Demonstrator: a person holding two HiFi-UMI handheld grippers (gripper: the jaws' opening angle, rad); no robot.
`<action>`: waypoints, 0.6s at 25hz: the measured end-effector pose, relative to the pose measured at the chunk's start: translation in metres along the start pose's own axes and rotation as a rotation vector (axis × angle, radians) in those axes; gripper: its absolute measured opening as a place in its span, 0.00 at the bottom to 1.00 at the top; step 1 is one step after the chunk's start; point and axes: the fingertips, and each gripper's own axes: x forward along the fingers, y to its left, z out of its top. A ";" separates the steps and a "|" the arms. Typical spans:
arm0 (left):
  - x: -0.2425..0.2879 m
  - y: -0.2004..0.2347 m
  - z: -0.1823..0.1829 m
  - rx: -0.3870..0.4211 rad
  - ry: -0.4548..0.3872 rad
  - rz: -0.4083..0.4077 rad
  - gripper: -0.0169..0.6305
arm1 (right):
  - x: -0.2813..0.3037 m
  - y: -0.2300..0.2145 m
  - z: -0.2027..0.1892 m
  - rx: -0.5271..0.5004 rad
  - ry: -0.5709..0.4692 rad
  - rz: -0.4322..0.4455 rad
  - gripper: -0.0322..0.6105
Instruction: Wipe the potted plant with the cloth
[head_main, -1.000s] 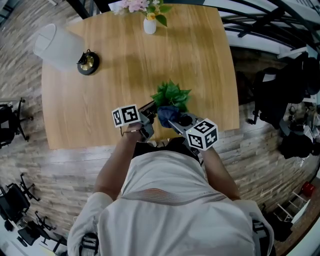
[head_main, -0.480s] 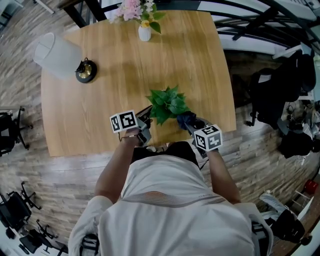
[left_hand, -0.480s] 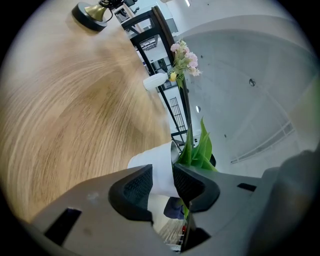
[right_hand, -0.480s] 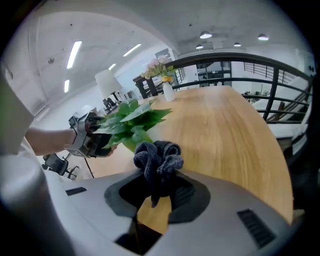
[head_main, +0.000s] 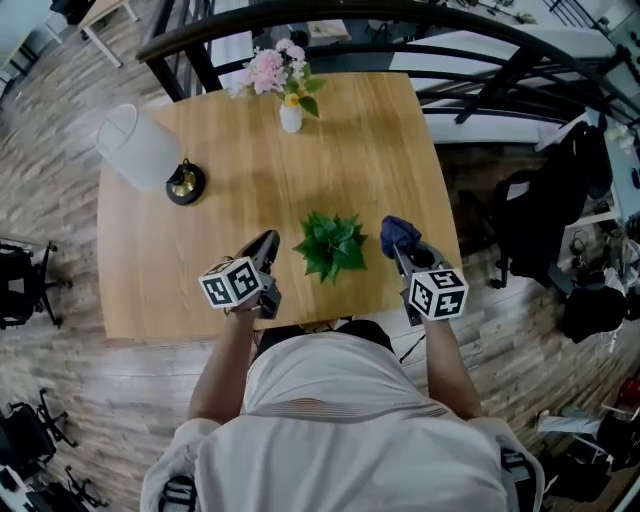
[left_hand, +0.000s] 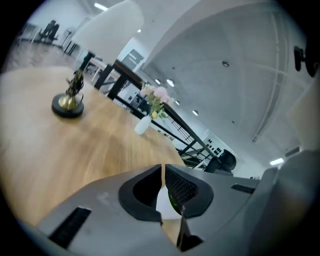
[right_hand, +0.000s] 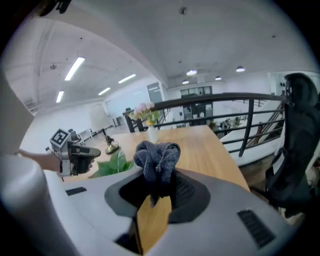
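Note:
A small potted plant with green leaves stands near the front edge of the wooden table. My right gripper hangs just right of it, shut on a bunched dark blue cloth. In the right gripper view the cloth sticks up from the jaws of that gripper, with the plant's leaves to the left. My left gripper hovers left of the plant, apart from it. Its jaws have just been closing and now meet with nothing between them.
A lamp with a white shade and a dark round base stands at the table's far left. A white vase of pink flowers sits at the far edge. Black railings and a dark chair lie to the right.
The right gripper has carried the cloth off the plant to its right. The left gripper has drawn away to the left and upward, rolled, and its jaws have shut.

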 end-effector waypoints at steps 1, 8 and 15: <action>-0.007 -0.005 0.013 0.059 -0.023 0.016 0.07 | -0.004 0.000 0.018 -0.006 -0.052 -0.010 0.27; -0.055 -0.075 0.104 0.432 -0.251 0.066 0.05 | -0.033 0.025 0.131 -0.025 -0.330 0.030 0.27; -0.099 -0.135 0.159 0.665 -0.429 0.107 0.05 | -0.059 0.063 0.210 -0.160 -0.512 0.045 0.27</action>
